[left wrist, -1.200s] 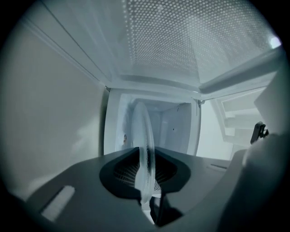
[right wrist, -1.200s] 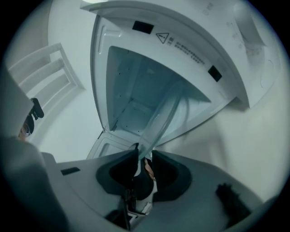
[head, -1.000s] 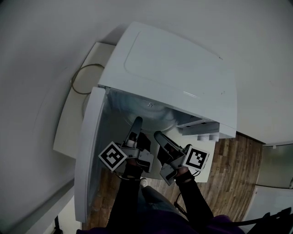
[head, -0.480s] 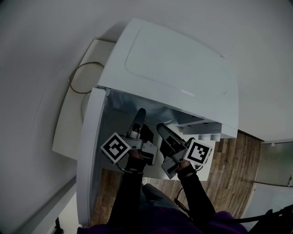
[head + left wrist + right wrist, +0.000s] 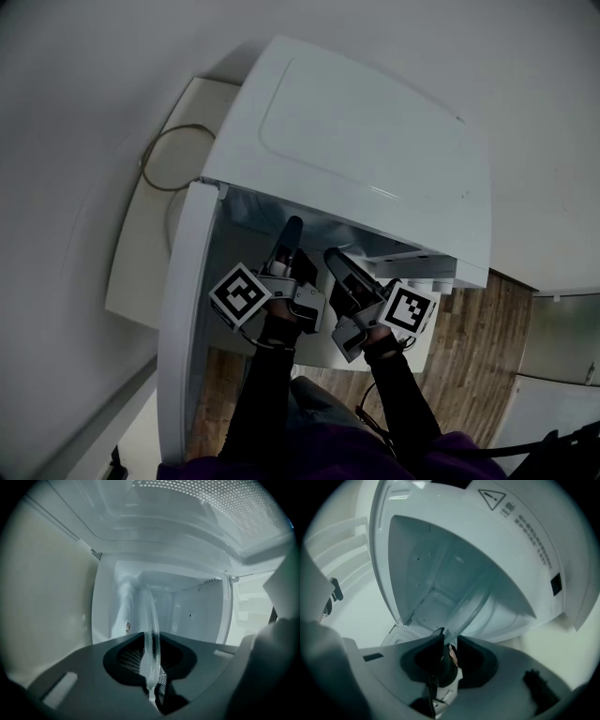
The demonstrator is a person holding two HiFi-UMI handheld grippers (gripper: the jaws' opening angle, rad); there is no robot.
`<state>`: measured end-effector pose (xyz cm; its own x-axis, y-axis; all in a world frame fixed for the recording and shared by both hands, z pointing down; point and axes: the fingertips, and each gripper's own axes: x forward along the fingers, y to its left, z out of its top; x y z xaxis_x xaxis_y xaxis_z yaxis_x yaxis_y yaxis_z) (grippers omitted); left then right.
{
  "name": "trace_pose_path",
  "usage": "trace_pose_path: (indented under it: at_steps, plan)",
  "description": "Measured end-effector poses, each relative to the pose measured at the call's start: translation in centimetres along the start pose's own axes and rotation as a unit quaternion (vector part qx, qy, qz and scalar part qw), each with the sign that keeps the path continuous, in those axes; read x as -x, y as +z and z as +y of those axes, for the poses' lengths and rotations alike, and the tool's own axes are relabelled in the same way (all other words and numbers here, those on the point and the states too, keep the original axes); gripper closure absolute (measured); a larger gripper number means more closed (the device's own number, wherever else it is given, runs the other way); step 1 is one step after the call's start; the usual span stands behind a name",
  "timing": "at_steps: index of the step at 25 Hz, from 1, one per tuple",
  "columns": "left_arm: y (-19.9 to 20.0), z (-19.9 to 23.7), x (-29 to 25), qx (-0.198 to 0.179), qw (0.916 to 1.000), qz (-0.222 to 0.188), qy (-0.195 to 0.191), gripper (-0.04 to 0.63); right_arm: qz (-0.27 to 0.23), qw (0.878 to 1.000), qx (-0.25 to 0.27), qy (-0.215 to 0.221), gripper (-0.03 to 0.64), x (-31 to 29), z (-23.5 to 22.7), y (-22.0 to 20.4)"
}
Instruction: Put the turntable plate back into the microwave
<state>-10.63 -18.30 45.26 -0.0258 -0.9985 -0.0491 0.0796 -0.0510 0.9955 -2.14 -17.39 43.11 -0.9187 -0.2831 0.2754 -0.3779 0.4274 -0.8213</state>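
The white microwave point(image 5: 366, 141) stands with its door point(image 5: 183, 328) swung open to the left. The clear glass turntable plate point(image 5: 151, 634) is held at the mouth of the cavity point(image 5: 197, 616), and both grippers grip its near rim. My left gripper point(image 5: 291, 232) is shut on the rim, which shows edge-on between its jaws point(image 5: 152, 667). My right gripper point(image 5: 335, 258) is shut on the rim too, and the plate point(image 5: 476, 604) curves away from its jaws point(image 5: 450, 644) into the cavity. In the head view the microwave's top hides most of the plate.
A white counter point(image 5: 141, 262) runs along the left wall, with a looped cable point(image 5: 169, 159) on it behind the door. A white part with small knobs point(image 5: 427, 279) sticks out under the microwave's right front. Wooden floor point(image 5: 478, 347) lies below. Dark sleeves point(image 5: 267, 394) reach up from the bottom.
Both grippers have moved forward toward the cavity with the plate. The plate, visible under the microwave's front edge a second ago, is now mostly hidden inside.
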Motion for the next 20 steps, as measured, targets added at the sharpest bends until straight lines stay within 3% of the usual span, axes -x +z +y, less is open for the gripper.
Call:
trace_pose_path:
  at_steps: [20]
  plan:
    - [0.14,0.83,-0.60,0.009,0.9998,-0.003,0.014,0.531,0.004,1.000,0.015,-0.009,0.529,-0.45,-0.46,0.34]
